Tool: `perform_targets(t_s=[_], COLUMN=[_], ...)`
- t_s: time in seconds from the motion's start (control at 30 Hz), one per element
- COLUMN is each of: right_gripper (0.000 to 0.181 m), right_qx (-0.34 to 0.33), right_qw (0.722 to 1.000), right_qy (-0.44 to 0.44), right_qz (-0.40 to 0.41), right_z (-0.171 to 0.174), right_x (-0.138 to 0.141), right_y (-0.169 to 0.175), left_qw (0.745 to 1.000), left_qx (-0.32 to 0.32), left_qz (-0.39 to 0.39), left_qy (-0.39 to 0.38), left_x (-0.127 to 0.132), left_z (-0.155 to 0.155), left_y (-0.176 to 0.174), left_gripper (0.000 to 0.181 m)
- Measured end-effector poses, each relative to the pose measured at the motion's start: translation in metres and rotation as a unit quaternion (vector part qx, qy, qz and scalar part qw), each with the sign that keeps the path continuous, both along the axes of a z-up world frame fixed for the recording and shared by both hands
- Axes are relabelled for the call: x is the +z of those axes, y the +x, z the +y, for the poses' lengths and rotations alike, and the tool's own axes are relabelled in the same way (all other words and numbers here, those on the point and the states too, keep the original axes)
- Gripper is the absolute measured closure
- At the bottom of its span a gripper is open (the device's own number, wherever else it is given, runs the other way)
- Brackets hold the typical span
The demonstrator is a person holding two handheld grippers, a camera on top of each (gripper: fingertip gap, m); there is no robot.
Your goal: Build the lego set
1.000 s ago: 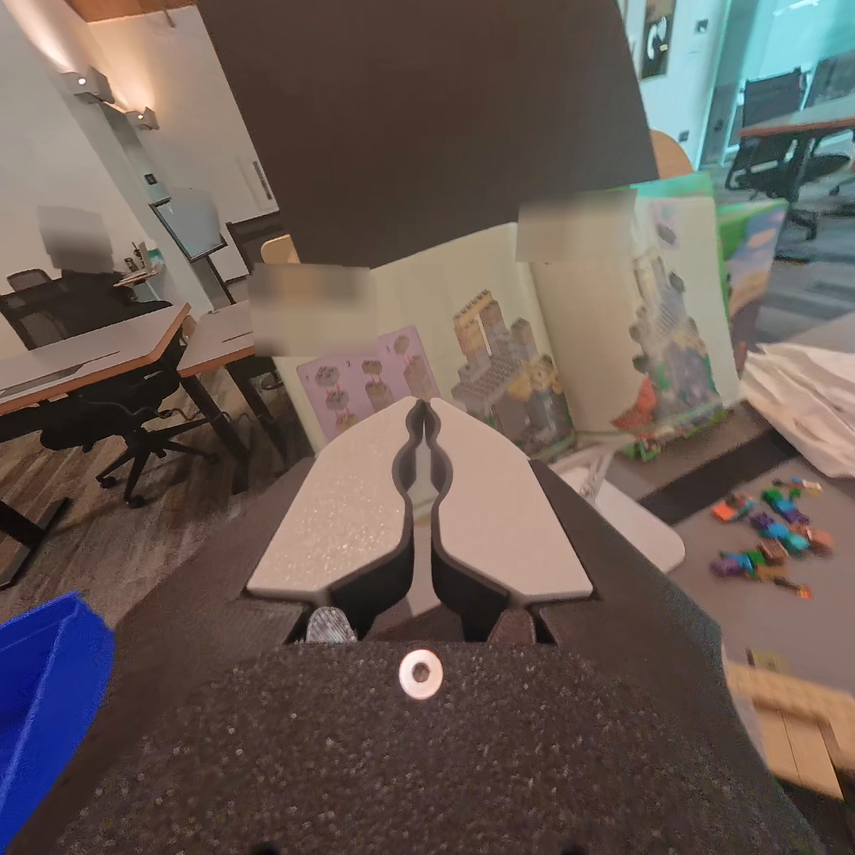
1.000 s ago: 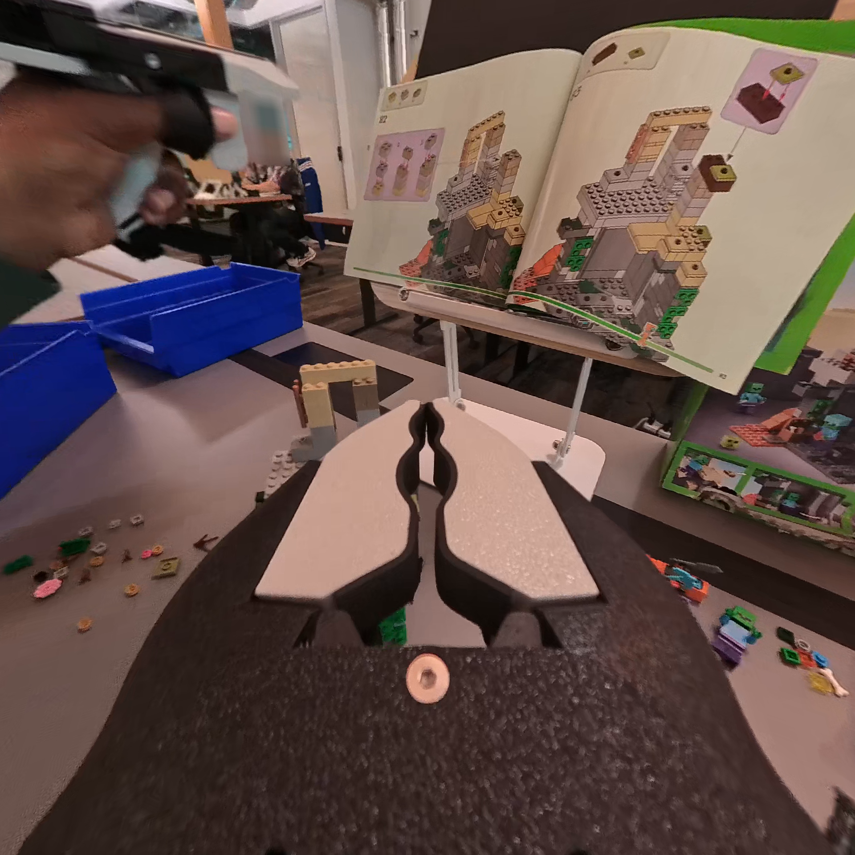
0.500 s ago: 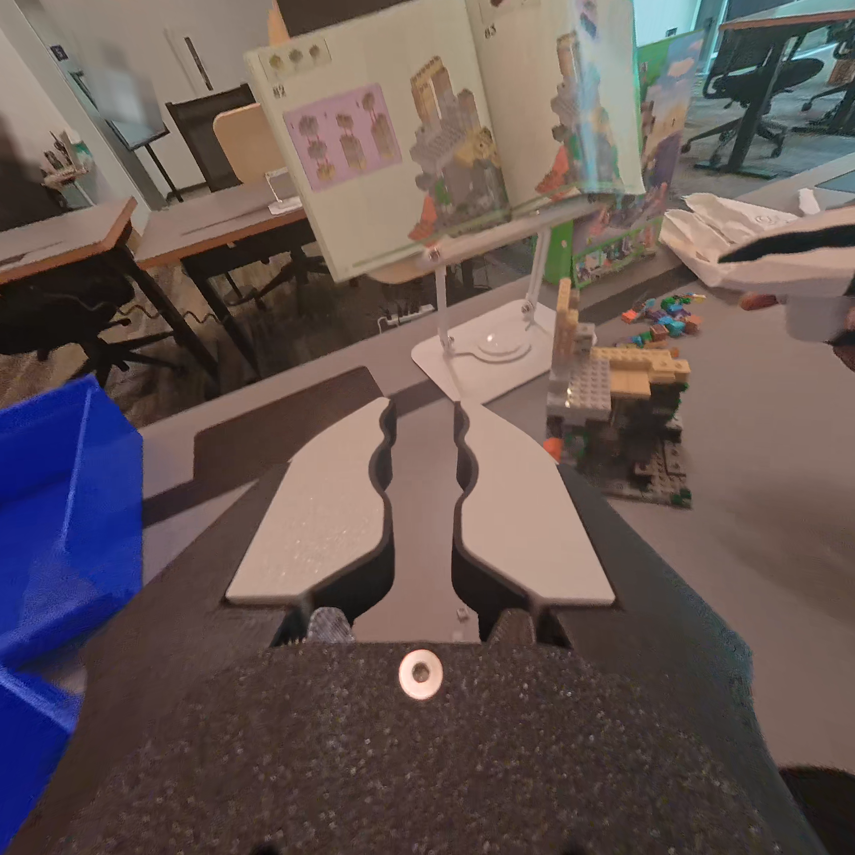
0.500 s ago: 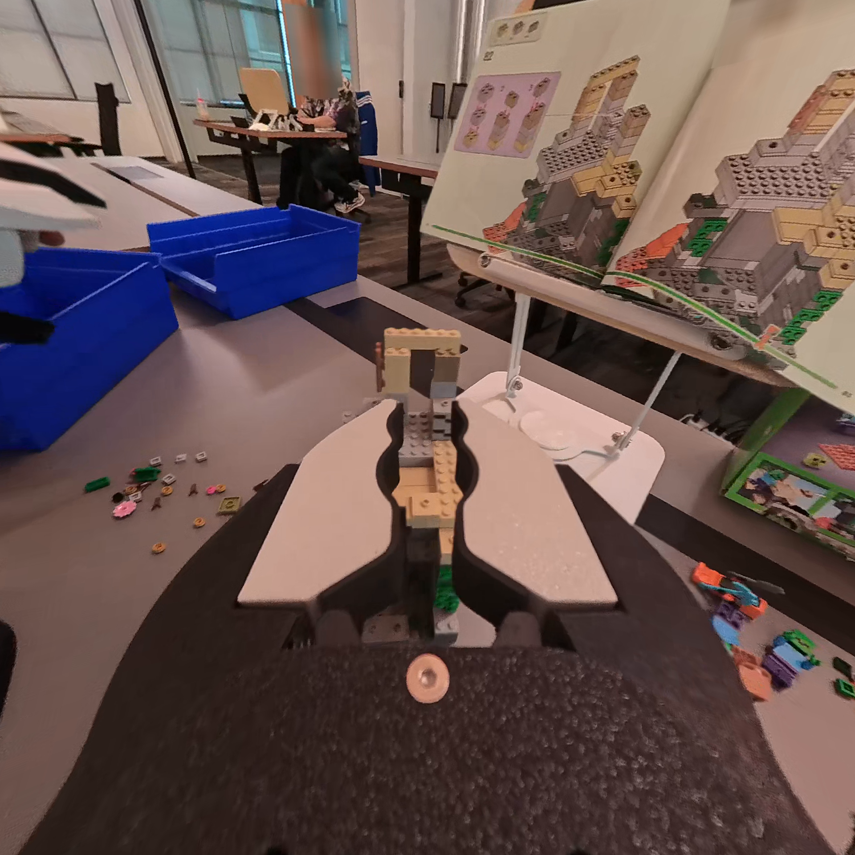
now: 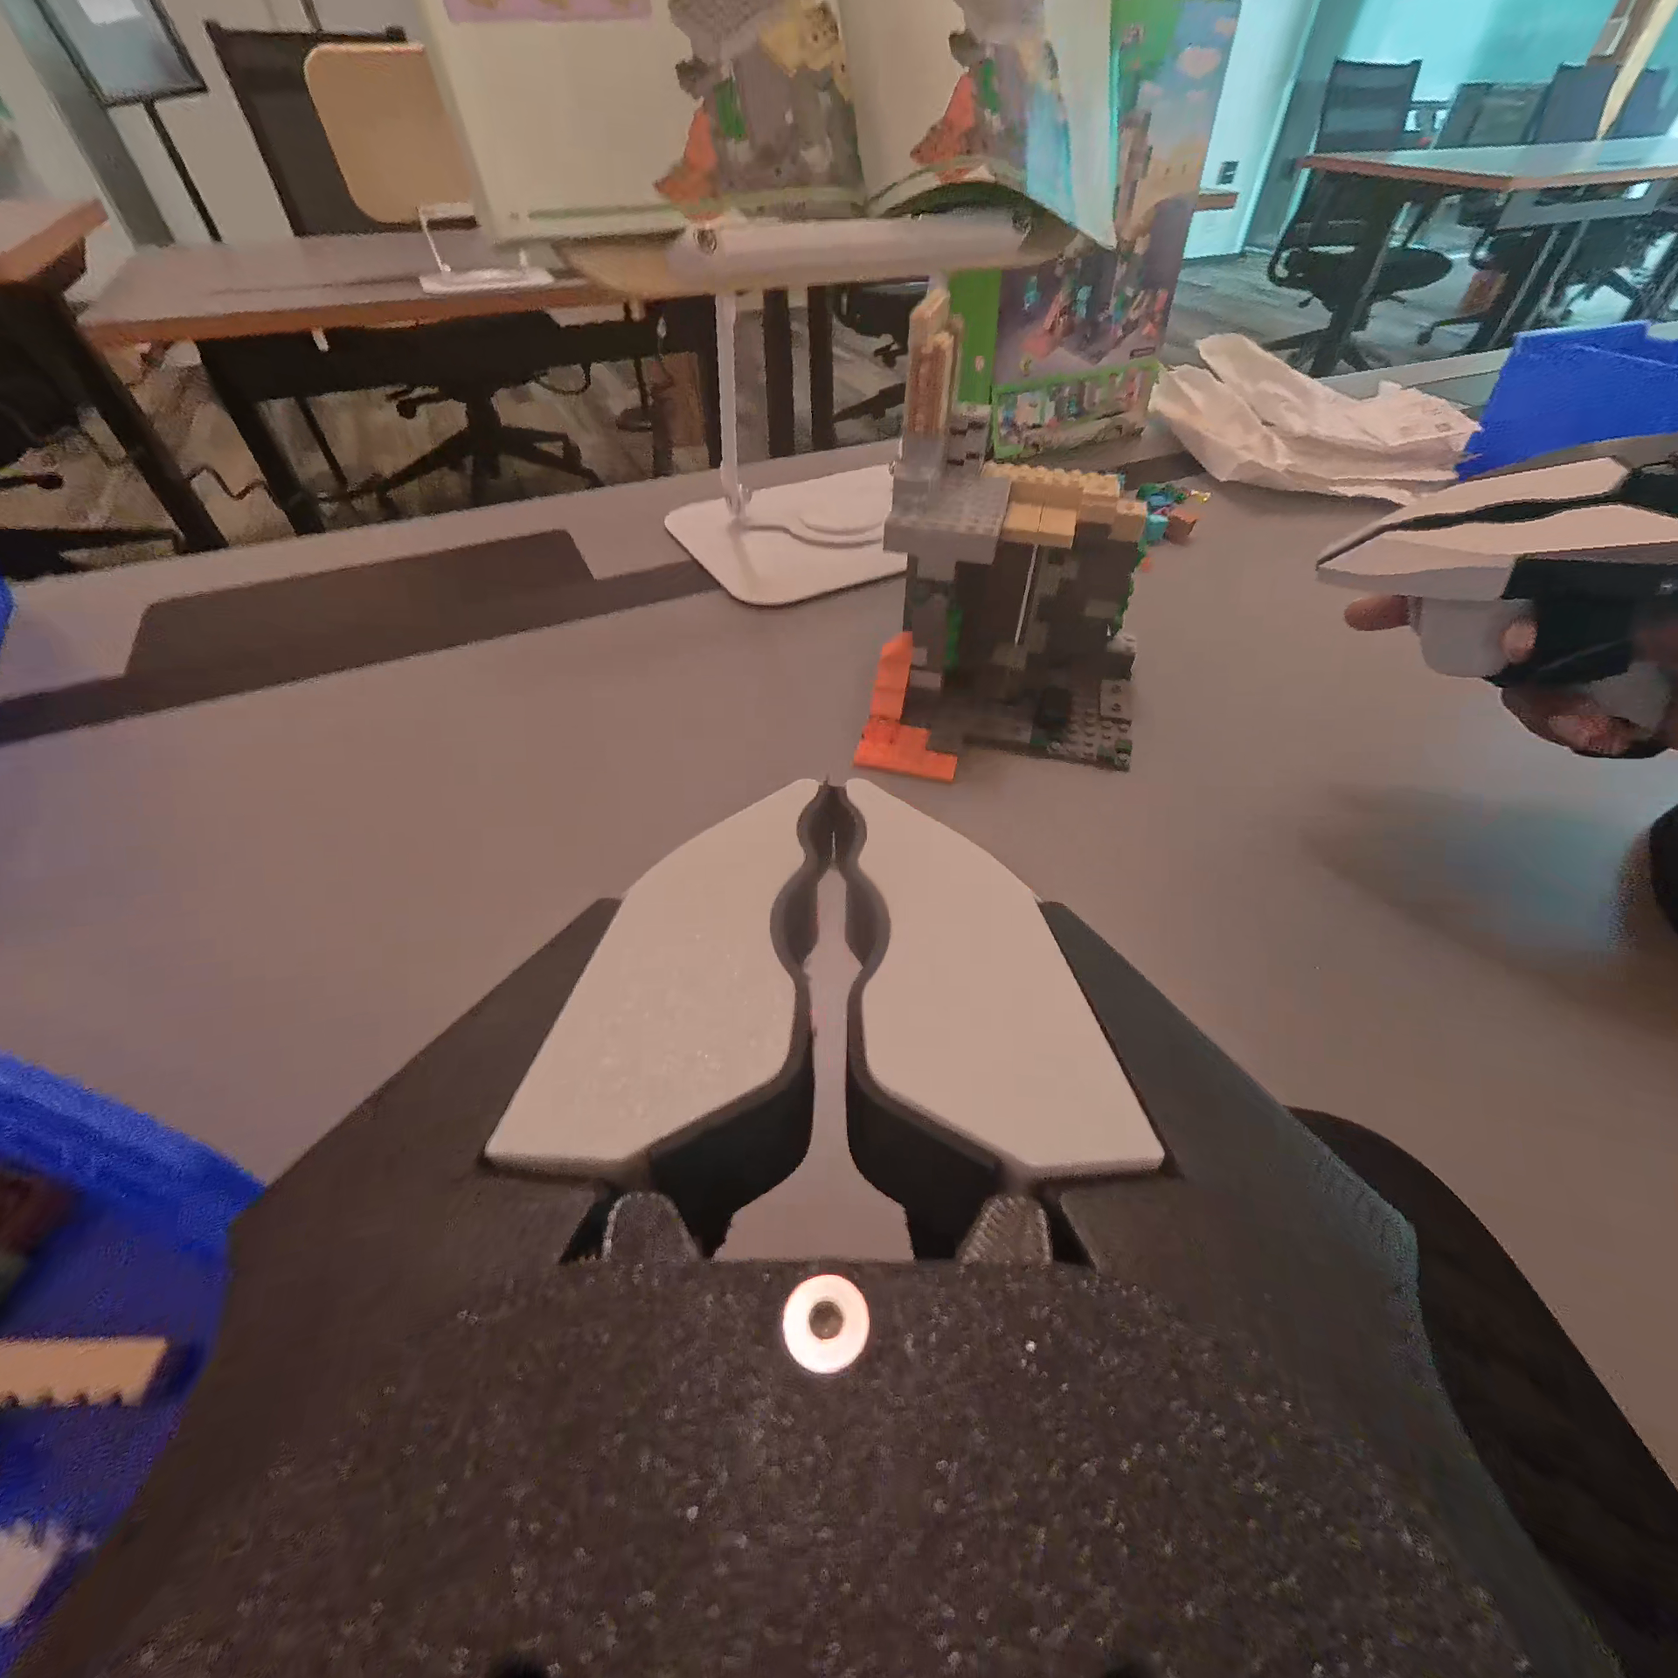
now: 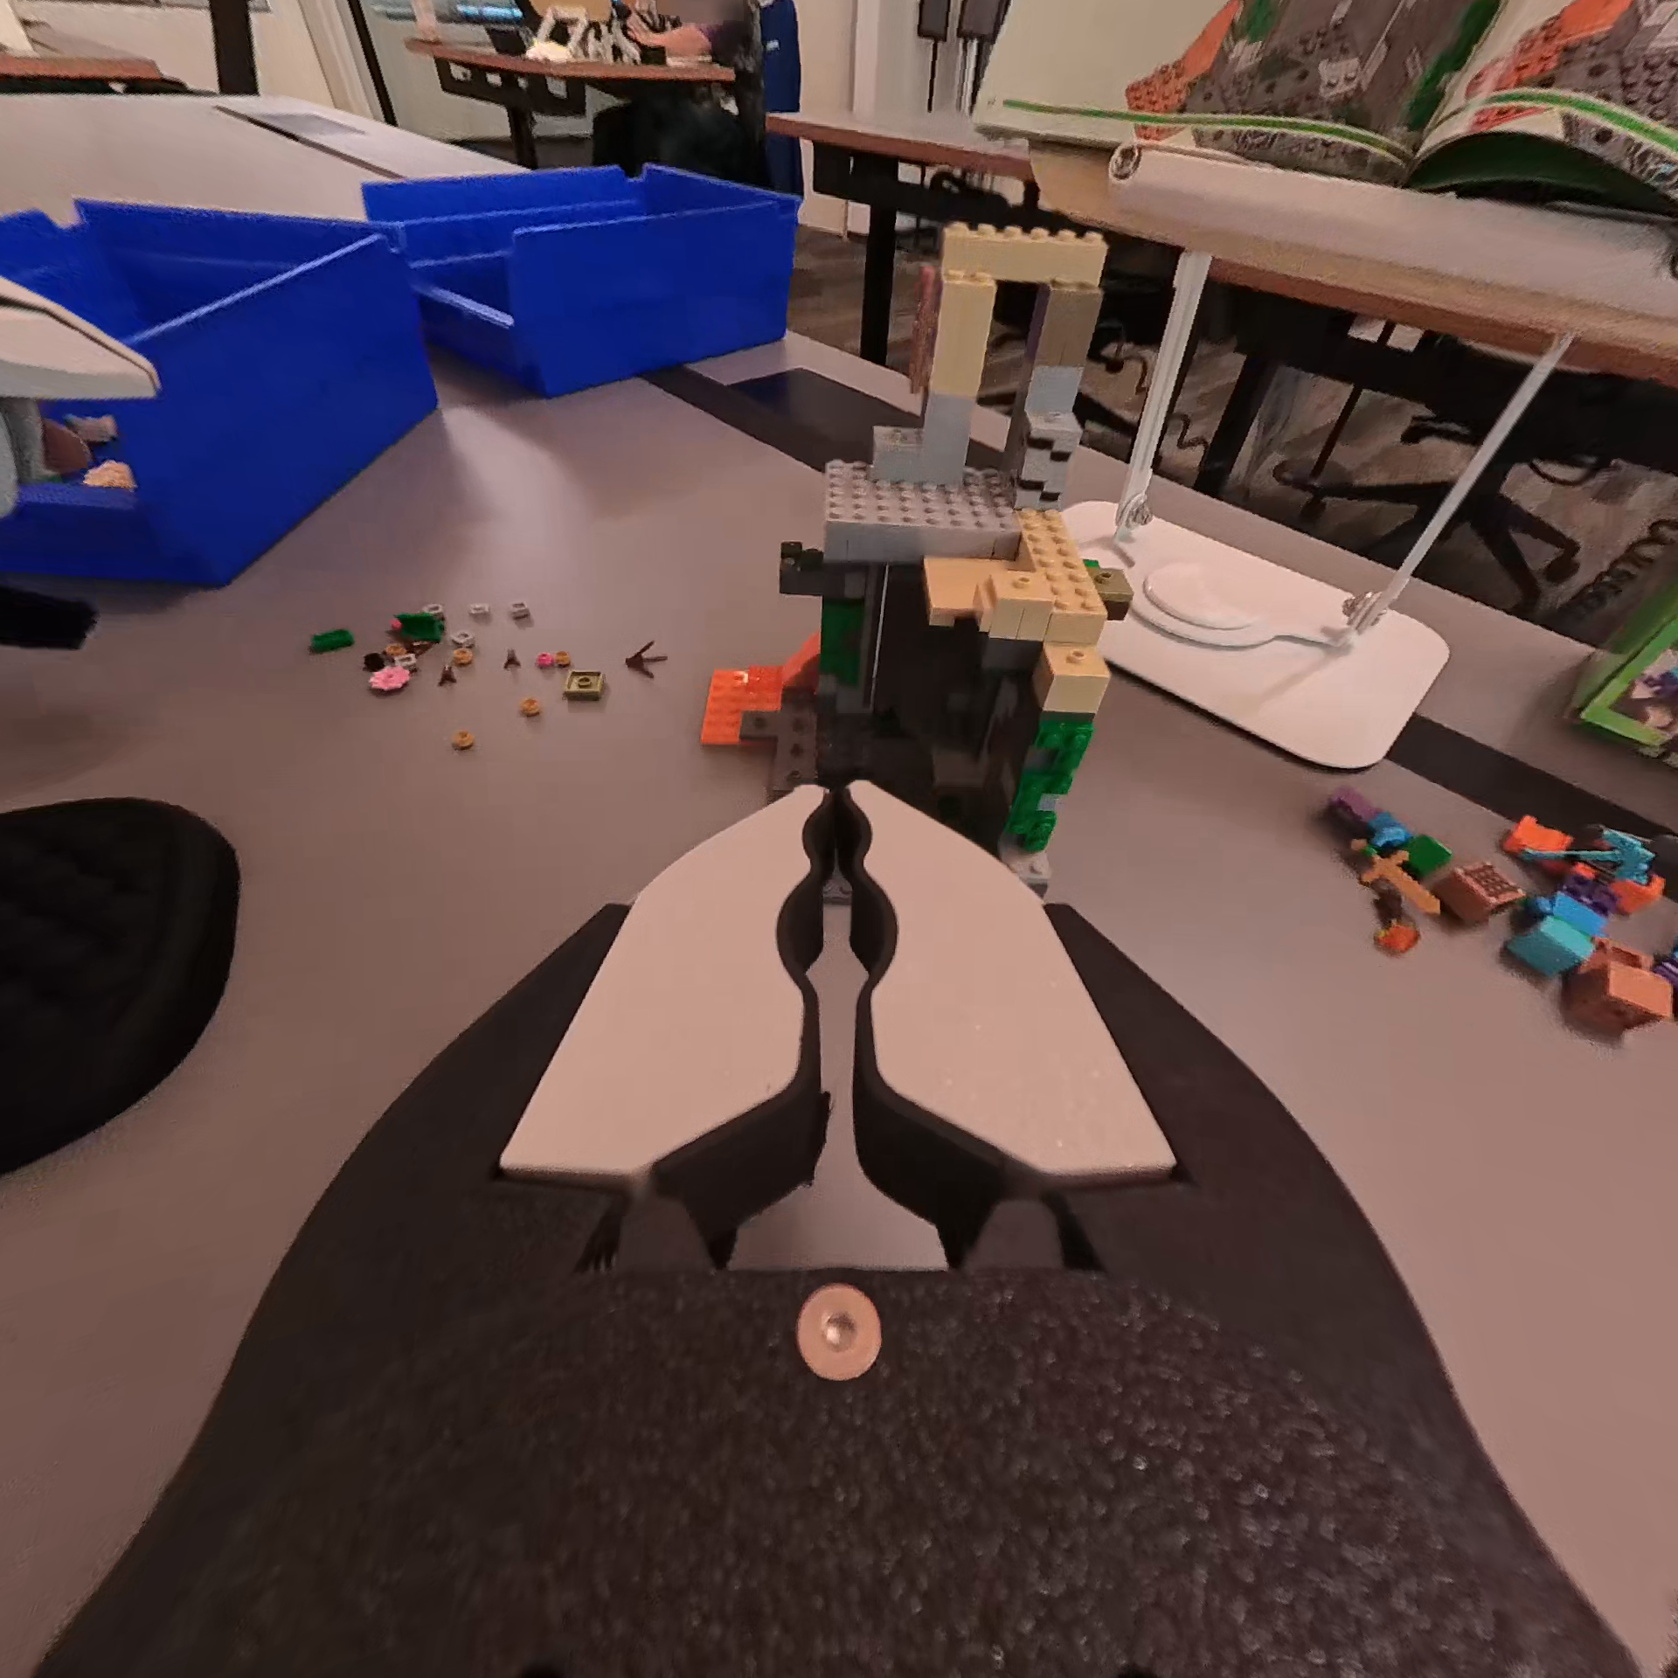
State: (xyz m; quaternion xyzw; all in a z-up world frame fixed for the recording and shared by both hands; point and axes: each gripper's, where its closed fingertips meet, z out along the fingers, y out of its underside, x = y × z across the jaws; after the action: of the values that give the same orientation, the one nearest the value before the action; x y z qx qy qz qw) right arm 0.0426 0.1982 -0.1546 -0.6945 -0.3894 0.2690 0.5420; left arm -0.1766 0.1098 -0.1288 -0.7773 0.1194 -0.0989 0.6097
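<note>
The part-built lego set (image 5: 1017,626) stands on the grey table (image 5: 454,817): a dark tower on a grey baseplate with an orange step, a grey platform and a tan arch on top. It also shows in the right wrist view (image 6: 953,636). My left gripper (image 5: 828,797) is shut and empty, low over the table, a short way in front and left of the build. My right gripper (image 6: 837,797) is shut and empty, just in front of the build's base. It also shows at the right edge of the left wrist view (image 5: 1498,545), held in a hand.
Small loose pieces (image 6: 481,654) lie left of the build, and colourful figure parts (image 6: 1544,899) lie to its right. Blue bins (image 6: 590,263) stand at the back left. The instruction book's white stand base (image 6: 1271,636), the set's box (image 5: 1080,363) and white bags (image 5: 1298,436) are behind. There is about 25 centimetres between the tips of the two grippers.
Both grippers were slightly open half a second ago and are now shut. Both views have tilted down from the instruction book to the table and pulled back from the build.
</note>
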Motion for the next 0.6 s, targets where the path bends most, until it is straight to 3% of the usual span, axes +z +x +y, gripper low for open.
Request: perform_targets(t_s=[0.13,0.3,0.5,0.6], right_gripper=[0.181,0.181,0.181,0.181], right_qx=[0.002,0.019,0.033,0.038], right_qw=[0.999,0.999,0.999,0.999], right_qy=[0.019,0.031,0.014,0.008], right_qz=[0.031,0.026,0.027,0.028], right_z=[-0.016,-0.025,-0.031,-0.033], right_x=[0.003,0.003,-0.002,-0.004], right_y=[0.004,-0.003,-0.008,-0.010], left_qw=[0.999,0.996,0.988,0.982], left_qx=[0.035,0.088,0.153,0.175], left_qz=[-0.014,-0.017,0.016,0.047], left_qy=[-0.008,-0.004,-0.024,-0.056], left_x=[-0.012,-0.005,0.016,0.026], left_z=[-0.019,-0.050,-0.086,-0.096], left_y=[-0.006,-0.032,-0.090,-0.121], left_gripper=[0.181,0.181,0.181,0.166])
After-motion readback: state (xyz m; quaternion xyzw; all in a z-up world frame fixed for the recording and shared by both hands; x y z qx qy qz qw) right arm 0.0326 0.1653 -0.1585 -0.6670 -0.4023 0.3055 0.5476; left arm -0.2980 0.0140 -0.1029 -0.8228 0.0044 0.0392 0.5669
